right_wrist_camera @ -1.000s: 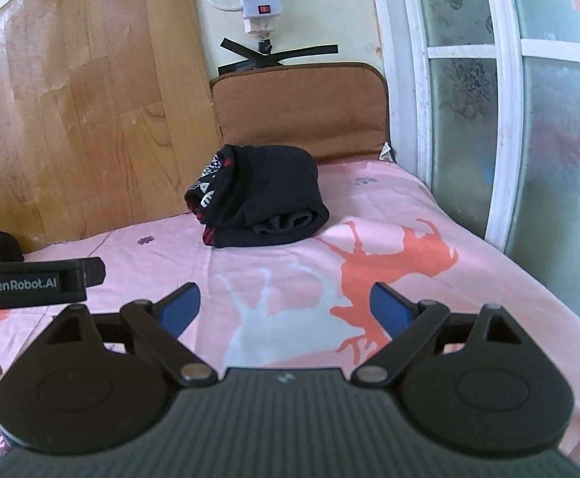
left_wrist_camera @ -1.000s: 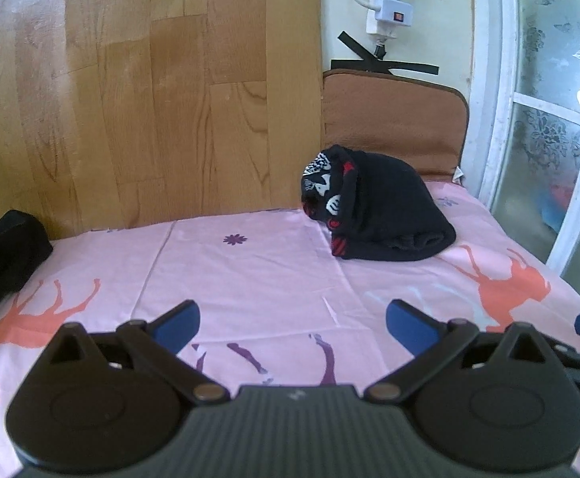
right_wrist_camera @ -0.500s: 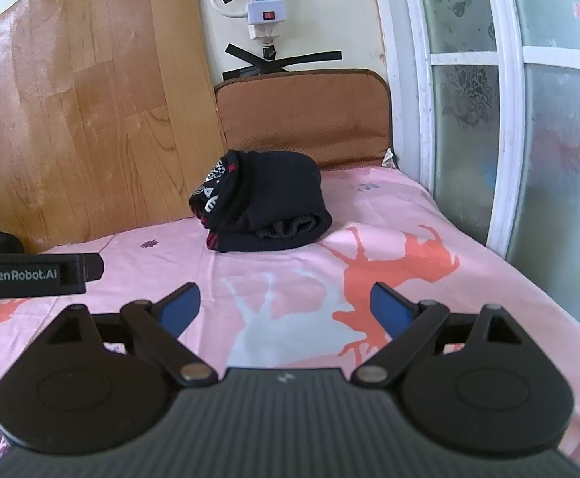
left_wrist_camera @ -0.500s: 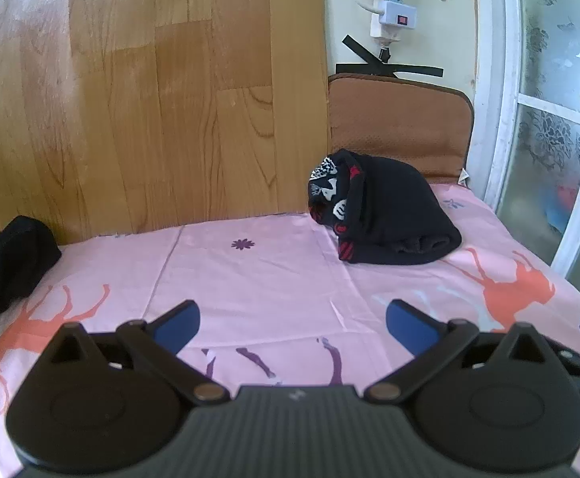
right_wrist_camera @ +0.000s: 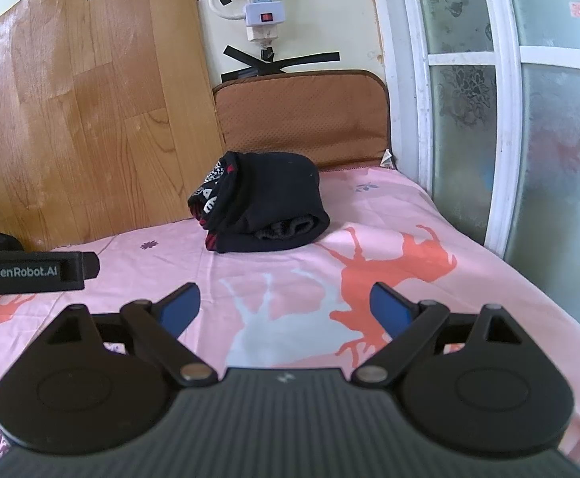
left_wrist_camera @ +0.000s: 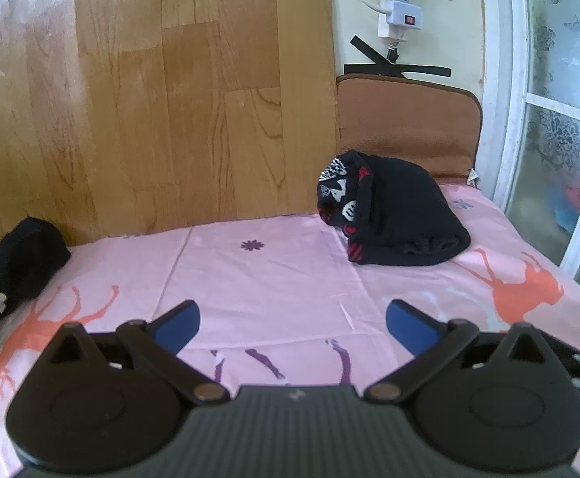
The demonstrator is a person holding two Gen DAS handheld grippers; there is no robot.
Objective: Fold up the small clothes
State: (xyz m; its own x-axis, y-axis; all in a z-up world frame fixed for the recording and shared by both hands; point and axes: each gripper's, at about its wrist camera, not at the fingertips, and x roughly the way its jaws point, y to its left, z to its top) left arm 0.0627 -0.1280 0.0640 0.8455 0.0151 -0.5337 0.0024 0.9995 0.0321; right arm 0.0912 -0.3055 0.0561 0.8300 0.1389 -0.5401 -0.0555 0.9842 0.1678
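Working from the bed (left_wrist_camera: pixel 274 279) outward, we see its pink deer-print sheet lying bare between us and the wooden board (left_wrist_camera: pixel 150 99) at the far edge, with a brown cushion (right_wrist_camera: pixel 301 119) propped at about 1 o'clock. The folded black garment (left_wrist_camera: pixel 393 215) rests on the sheet just in front of that cushion, at 1 o'clock in the left view and near 12 o'clock in the right view (right_wrist_camera: pixel 266 207). Its long axis seems to run from far left to near right, with the patterned red-and-white edge facing 10 o'clock and the rolled fold facing us. A dark heap of unfolded clothes (left_wrist_camera: pixel 22 259) waits at 9 o'clock by the board. Our left claw (left_wrist_camera: pixel 293 318) hangs above the sheet with its blue pads spread wide and nothing between them; our right claw (right_wrist_camera: pixel 286 306) is likewise spread and empty. We judge the next piece must come from that heap, so we should swing toward 9 o'clock, pinch one garment only, and spread it flat on bare sheet well apart from the finished bundle.
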